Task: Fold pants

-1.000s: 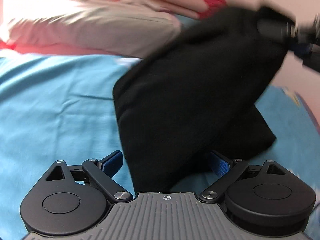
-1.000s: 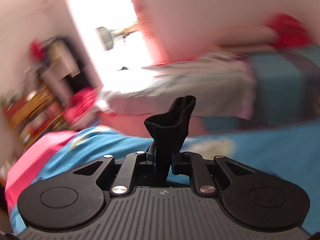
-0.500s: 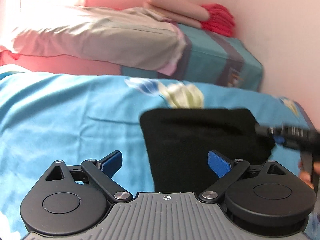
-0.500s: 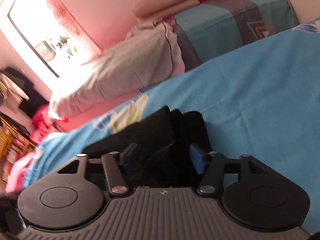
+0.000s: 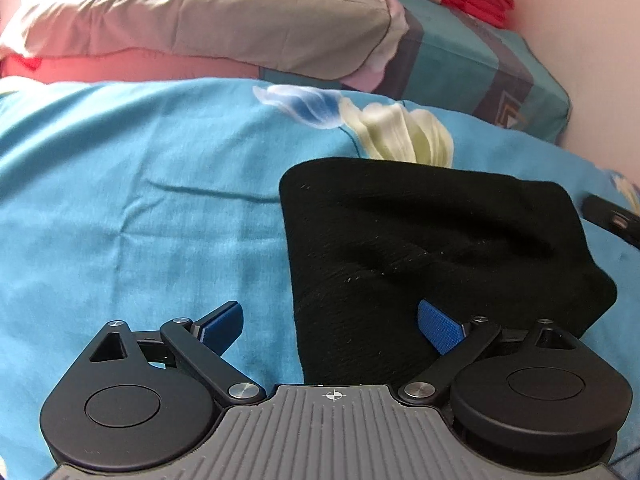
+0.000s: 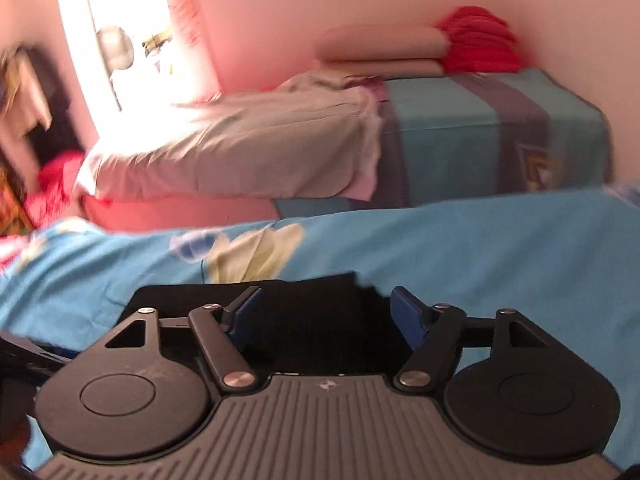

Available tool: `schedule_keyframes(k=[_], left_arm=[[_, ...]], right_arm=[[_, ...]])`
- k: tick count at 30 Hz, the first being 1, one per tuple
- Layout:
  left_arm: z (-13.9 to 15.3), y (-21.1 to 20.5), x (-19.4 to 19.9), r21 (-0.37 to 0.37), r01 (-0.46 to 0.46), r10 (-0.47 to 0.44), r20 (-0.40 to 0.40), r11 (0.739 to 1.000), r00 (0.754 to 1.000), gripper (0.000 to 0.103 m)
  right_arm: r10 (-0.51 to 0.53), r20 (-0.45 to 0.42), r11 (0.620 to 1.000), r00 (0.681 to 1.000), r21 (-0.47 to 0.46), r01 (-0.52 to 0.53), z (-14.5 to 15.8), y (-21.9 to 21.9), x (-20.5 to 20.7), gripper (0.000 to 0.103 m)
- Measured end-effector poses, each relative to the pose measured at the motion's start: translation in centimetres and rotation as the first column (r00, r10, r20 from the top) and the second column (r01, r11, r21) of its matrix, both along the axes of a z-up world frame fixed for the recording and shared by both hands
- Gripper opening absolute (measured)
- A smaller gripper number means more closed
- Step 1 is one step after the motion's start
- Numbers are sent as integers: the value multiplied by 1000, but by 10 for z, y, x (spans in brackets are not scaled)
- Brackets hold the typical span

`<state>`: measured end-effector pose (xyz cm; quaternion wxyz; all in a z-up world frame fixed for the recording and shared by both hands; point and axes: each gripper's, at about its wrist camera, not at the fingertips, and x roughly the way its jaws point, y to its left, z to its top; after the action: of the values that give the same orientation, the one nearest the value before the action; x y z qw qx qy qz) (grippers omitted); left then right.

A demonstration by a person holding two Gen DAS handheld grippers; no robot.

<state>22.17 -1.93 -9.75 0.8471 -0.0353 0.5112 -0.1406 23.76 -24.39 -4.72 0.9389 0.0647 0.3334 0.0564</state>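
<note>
The black pants (image 5: 432,248) lie folded into a thick, roughly square bundle on the blue bedsheet (image 5: 140,208), just this side of the printed white and blue flower (image 5: 400,132) and well in from the bed's far edge. A few soft creases run across the top layer.

My left claw (image 5: 330,320) stands wide open over the near edge of the bundle. Its right blue pad sits above the black cloth, its left pad above bare sheet, and neither presses on anything that I can see.

My right claw (image 6: 326,312) has just been opening. Its two blue pads stand apart with the dark cloth lying between and beneath them, no longer pinched. From the left view, a black part of that right tool shows at the frame's right side, just beside the bundle's far right corner.

Beyond the bed's far edge I see a second bed with a striped teal cover (image 6: 480,136), a pale grey sheet (image 5: 208,20) draped across it, and folded beige and red cloth (image 6: 476,44) stacked against the pink wall. The right view is blurred.
</note>
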Motion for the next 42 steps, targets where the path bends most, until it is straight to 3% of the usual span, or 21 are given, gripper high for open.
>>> schedule_keyframes(k=[3, 4, 6, 8, 11, 14, 17, 18, 19, 22, 26, 31, 35, 39, 42], left_arm=[[0, -6, 3, 32, 27, -28, 11, 999, 1000, 103], [1, -5, 2, 28, 36, -36, 11, 999, 999, 103], [3, -2, 1, 23, 47, -48, 14, 999, 999, 103], [2, 4, 2, 7, 51, -52, 15, 999, 999, 103], [-2, 16, 8, -117, 52, -54, -9, 992, 999, 103], [-21, 21, 20, -268, 51, -88, -128, 962, 988, 103], [-32, 21, 23, -361, 26, -96, -179, 932, 979, 103], [-31, 18, 23, -379, 25, -103, -186, 925, 977, 103], [-29, 16, 21, -392, 13, -97, -196, 920, 976, 103], [-7, 8, 9, -372, 31, -91, -146, 928, 985, 103], [36, -3, -25, -334, 92, -122, -72, 938, 990, 103], [83, -4, -82, -307, 158, -170, -14, 938, 985, 103], [108, 1, -142, -324, 228, -232, 28, 918, 972, 103], [106, 2, -202, -329, 277, -285, 27, 903, 958, 103], [81, -2, -235, -310, 311, -325, 7, 898, 946, 103]], right_arm=[[-52, -63, 990, 997, -134, 43, -26, 0, 34, 68], [-110, -83, 990, 990, -97, 102, -28, -13, 40, 69], [-201, -128, 964, 971, 149, 220, -25, -50, 37, 71], [-243, -180, 927, 953, 245, 283, -25, -75, 29, 78], [-130, -263, 877, 956, 419, 234, -35, -103, 15, 88], [-18, -336, 855, 942, 483, 188, -53, -106, 6, 91], [5, -317, 876, 948, 459, 149, -64, -94, 2, 82], [17, -299, 880, 954, 458, 128, -63, -92, 2, 52], [41, -301, 869, 953, 481, 114, -62, -89, 4, 49], [61, -269, 888, 961, 455, 71, -47, -80, 3, 43], [125, -215, 849, 969, 529, 7, -23, -85, -16, 42], [163, -165, 839, 973, 541, -49, 15, -88, -71, 42], [144, -152, 825, 978, 564, -34, 38, -97, -143, 42], [110, -171, 831, 979, 556, 4, 46, -96, -218, 43], [80, -214, 835, 974, 547, 51, 34, -96, -264, 46]])
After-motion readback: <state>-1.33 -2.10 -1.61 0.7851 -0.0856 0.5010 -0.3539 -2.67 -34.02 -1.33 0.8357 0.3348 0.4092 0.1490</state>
